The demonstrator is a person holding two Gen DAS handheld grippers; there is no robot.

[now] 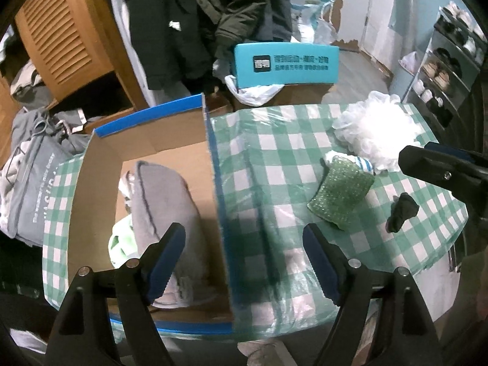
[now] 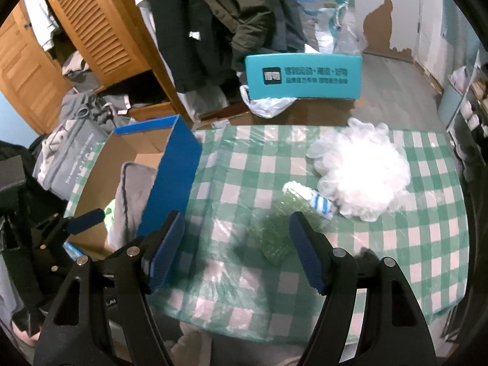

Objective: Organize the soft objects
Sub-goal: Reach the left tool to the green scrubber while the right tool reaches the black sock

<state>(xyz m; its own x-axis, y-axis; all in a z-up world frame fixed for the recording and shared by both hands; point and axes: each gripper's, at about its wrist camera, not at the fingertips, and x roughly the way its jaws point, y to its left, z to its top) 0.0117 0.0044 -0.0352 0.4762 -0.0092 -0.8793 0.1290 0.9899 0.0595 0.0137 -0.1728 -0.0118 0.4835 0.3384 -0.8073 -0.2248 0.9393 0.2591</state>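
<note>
On the checked tablecloth (image 1: 274, 164): one green scrub pad (image 1: 341, 195), one white mesh bath pouf (image 1: 378, 128), one blue-striped white cloth (image 1: 364, 163), one small black item (image 1: 402, 212). One open cardboard box (image 1: 100, 183) held one grey cloth (image 1: 164, 201), plus at least one pale green piece (image 1: 120, 244); the rest was hidden. One teal box (image 1: 286, 64) stood behind. Two grippers were visible.

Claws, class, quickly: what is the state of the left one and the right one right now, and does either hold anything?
Left claw: open, holding nothing.
Right claw: open, holding nothing.
</note>
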